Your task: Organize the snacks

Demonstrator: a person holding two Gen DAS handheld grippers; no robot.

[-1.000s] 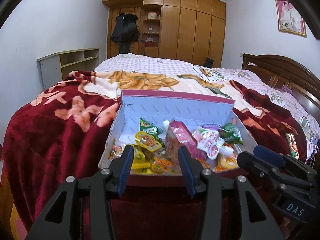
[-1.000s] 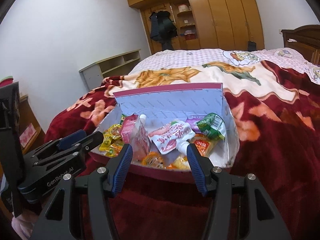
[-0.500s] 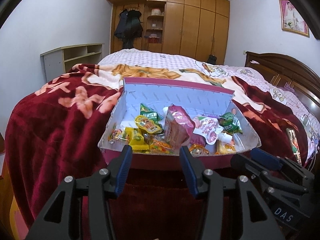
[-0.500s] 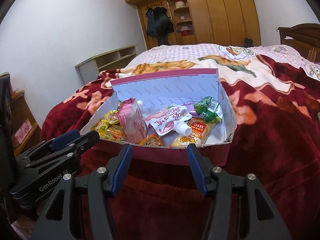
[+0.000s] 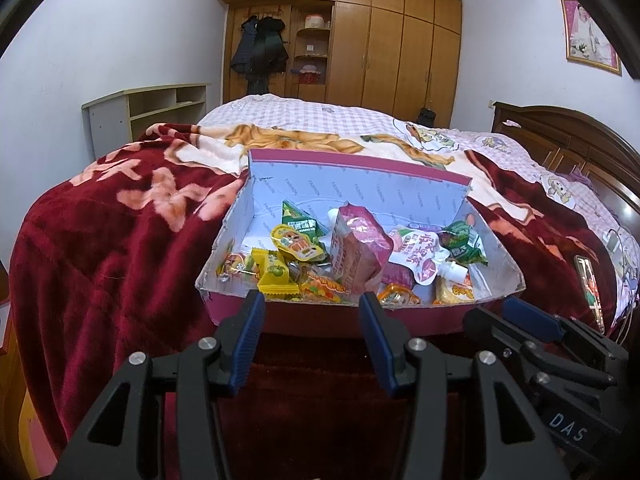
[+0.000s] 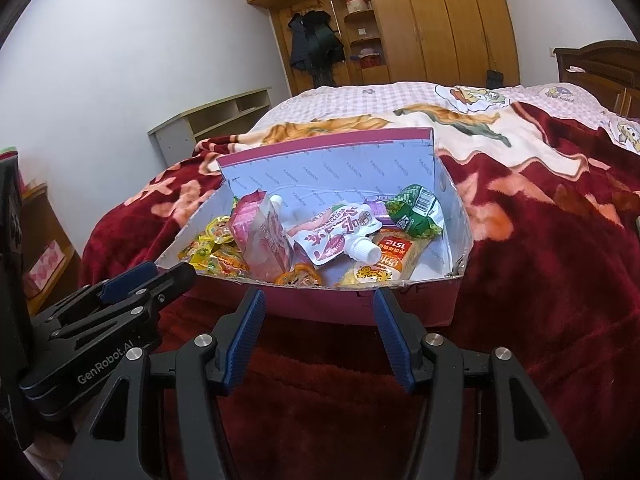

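An open pink cardboard box [image 5: 360, 196] sits on the red blanket, also in the right wrist view [image 6: 332, 168]. It holds several snacks: a pink pouch [image 5: 360, 252] [image 6: 264, 236], a white spouted pouch [image 5: 420, 254] [image 6: 340, 232], a green packet [image 5: 464, 240] [image 6: 414, 210], yellow candies [image 5: 276, 276] [image 6: 208, 250] and an orange packet [image 6: 394, 252]. My left gripper [image 5: 312, 312] is open and empty just before the box's near wall. My right gripper [image 6: 318, 310] is open and empty, also at the near wall.
The box lies on a bed with a red flowered blanket [image 5: 100, 216]. A dark wooden headboard [image 5: 568, 136] stands at the right. A low open shelf [image 5: 148, 108] and wooden wardrobes [image 5: 380, 40] stand behind. A phone-like object [image 5: 590, 288] lies on the blanket at the right.
Both grippers have drawn back and risen slightly from the box, so its near wall now shows in full. Both stay open. The snacks have not moved.
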